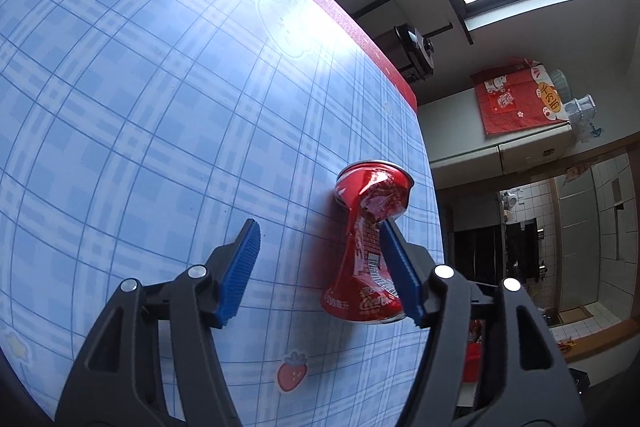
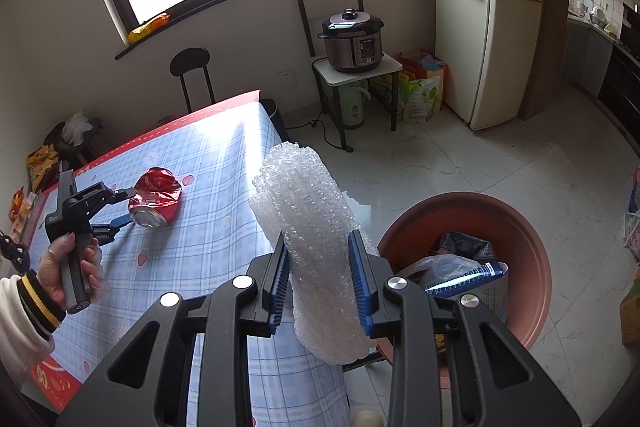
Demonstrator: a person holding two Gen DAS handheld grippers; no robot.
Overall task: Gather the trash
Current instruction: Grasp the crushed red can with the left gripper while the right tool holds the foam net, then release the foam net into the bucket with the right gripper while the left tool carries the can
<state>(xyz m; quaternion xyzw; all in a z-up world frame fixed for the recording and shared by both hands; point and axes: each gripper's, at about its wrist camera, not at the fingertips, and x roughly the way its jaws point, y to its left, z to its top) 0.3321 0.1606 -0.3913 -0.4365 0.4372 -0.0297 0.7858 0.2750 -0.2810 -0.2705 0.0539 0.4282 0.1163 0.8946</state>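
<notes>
Right wrist: ribbed blue pads (image 2: 357,281) pinching knobbly bubble wrap (image 2: 316,227), crumpled can (image 2: 155,197)

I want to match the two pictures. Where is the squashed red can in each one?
Left wrist view: crushed can lies lower right of centre, against the right blue pad of the left gripper.
Right wrist view: the can is at middle left.
Shared landmark: the blue checked tablecloth.

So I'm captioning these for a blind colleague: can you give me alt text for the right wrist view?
The right gripper holds a roll of bubble wrap above a pink bin of trash beside a blue checked table. At left, a hand holds the left gripper, open around a crushed red can.
</notes>
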